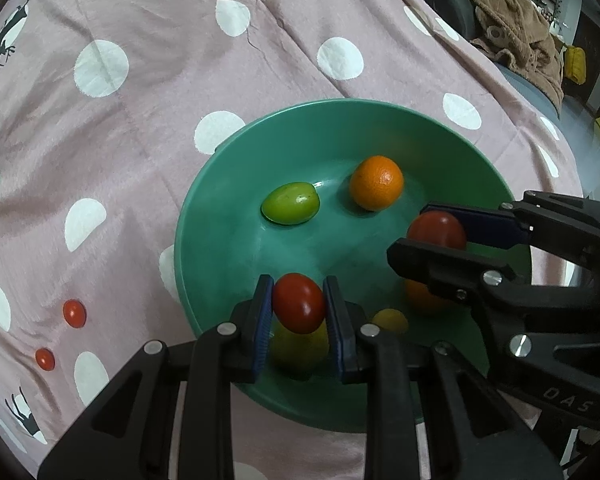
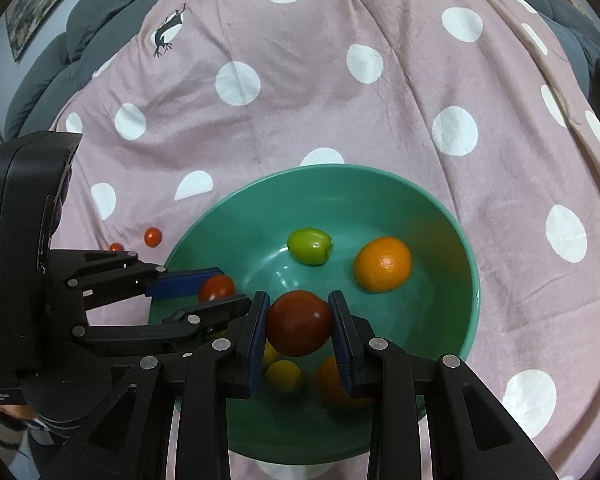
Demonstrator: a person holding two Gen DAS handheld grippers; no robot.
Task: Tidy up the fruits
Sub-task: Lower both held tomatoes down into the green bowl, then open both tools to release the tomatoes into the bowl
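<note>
Pink cloth with white polka dots (image 1: 148, 128) covers the working surface, with dark cushions and a brown garment at the far edge. Left gripper (image 1: 299, 304) — jaws narrowed onto a small red tomato (image 1: 299, 303), its blue pads (image 1: 262, 322) pressing both sides of the fruit, held above the near part of the green bowl (image 1: 220, 208). Right gripper (image 2: 299, 322) — jaws likewise closed on a larger red tomato (image 2: 299, 322), clamped between its blue pads (image 2: 342, 344) over the bowl's near half. In the left wrist view the right gripper enters from the right with its tomato over the bowl's right side; in the right wrist view the left gripper enters from the left with its tomato just inside the bowl's left rim.

Beneath the held tomatoes, on the bowl floor, lie a yellow fruit (image 2: 284, 376) and an orange fruit (image 2: 330, 384), both partly hidden by the fingers. Farther in, a green fruit (image 1: 291, 203) and a whole orange (image 1: 376, 182) rest near each other but apart, toward the far side of the bowl.

Outside the bowl, to its left on the cloth, sit two cherry tomatoes (image 1: 74, 313) — near one another and well apart from the bowl's contents. Black animal silhouettes (image 2: 168, 32) are printed on the cloth.
</note>
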